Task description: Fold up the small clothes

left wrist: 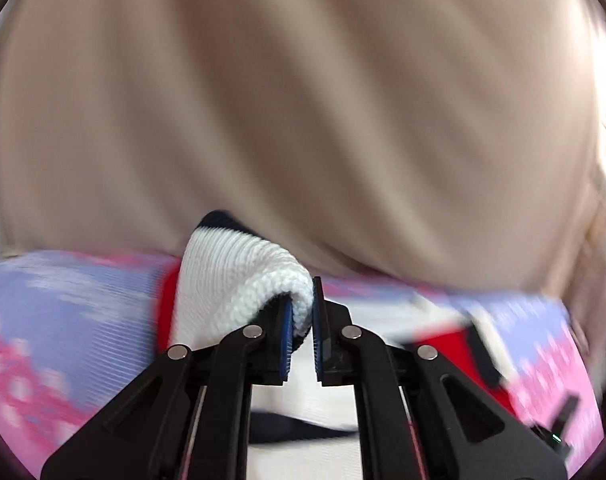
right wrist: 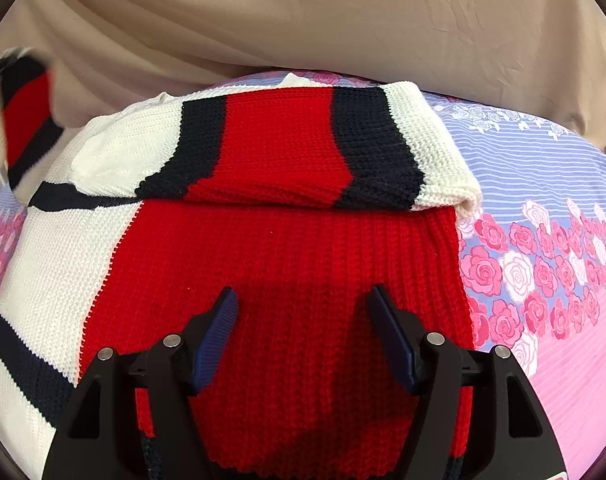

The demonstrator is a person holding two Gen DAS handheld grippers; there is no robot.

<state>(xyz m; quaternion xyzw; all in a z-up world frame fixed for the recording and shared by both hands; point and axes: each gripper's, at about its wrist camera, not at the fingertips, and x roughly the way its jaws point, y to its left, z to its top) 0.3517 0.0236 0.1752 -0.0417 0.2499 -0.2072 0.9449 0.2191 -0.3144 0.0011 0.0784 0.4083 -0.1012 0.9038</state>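
Two hand-held grippers: one per hand, each seen from its own wrist camera.
Left hand-held gripper (left wrist: 302, 334): its blue pads (left wrist: 287, 346) are clamped on the white ribbed cuff (left wrist: 243, 288) of a sleeve, which is lifted above the bed; this picture is blurred.
Right hand-held gripper (right wrist: 303, 336): the fingers stand wide apart and hold nothing; it hovers over the red middle of the sweater (right wrist: 287, 280), and I cannot tell if it touches the knit.
Sweater: knitted in red, white and dark navy, spread on the bed, near the right hand-held gripper.
Folded sleeve (right wrist: 287, 152): it lies across the far part of the sweater, its white cuff at the right edge.
Other sleeve (right wrist: 25, 116): raised in the air at far left, blurred.
Bedsheet (right wrist: 543, 208): blue stripes with pink and white roses, under the sweater.
Beige cloth (right wrist: 303, 12): it fills the far background.
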